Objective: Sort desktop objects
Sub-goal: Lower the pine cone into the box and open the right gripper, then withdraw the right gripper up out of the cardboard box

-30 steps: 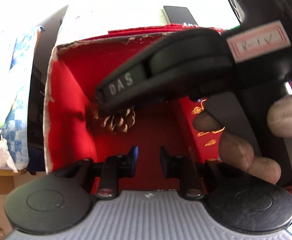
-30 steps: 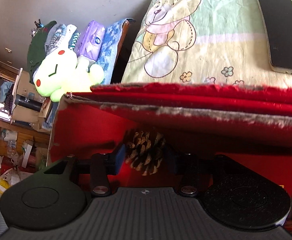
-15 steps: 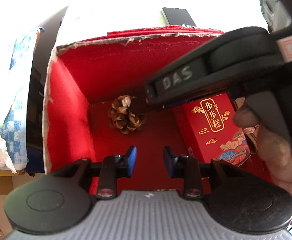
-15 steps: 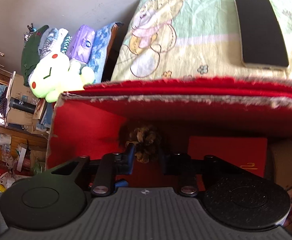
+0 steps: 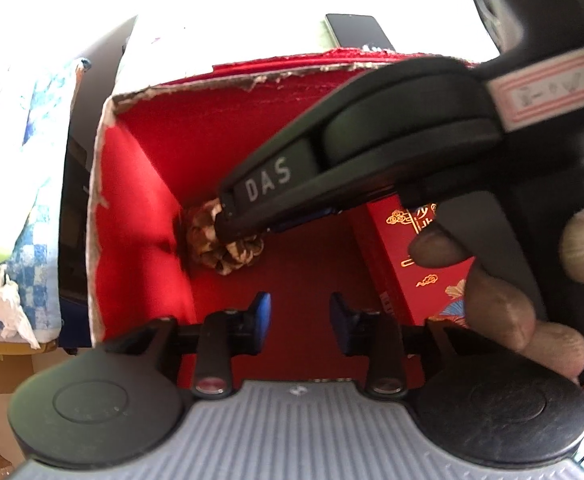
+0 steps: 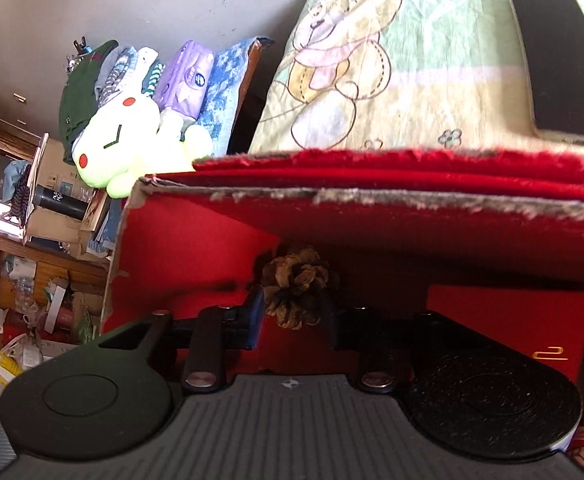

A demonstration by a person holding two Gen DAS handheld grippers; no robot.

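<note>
- a lime green plush toy (image 6: 127,140) lies outside the red box (image 5: 139,216), to its left.
- left gripper (image 5: 299,314) hovers over the box floor, fingers apart and empty.
- right gripper (image 6: 292,316) reaches into the box's far left corner, fingers closed around a pine cone (image 6: 296,288).
- a red gift pack (image 5: 424,256) sits inside, right.

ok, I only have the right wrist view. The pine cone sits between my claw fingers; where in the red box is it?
Observer: The left wrist view puts the pine cone low in the red box's far left corner, by the left wall. The right claw covers its top.
Operator: Left claw?
Observer: The left claw is open and empty, at the box's near side.
Operator: Red thing on my right?
Observer: A red gift box with gold characters on its face, along the right side.
</note>
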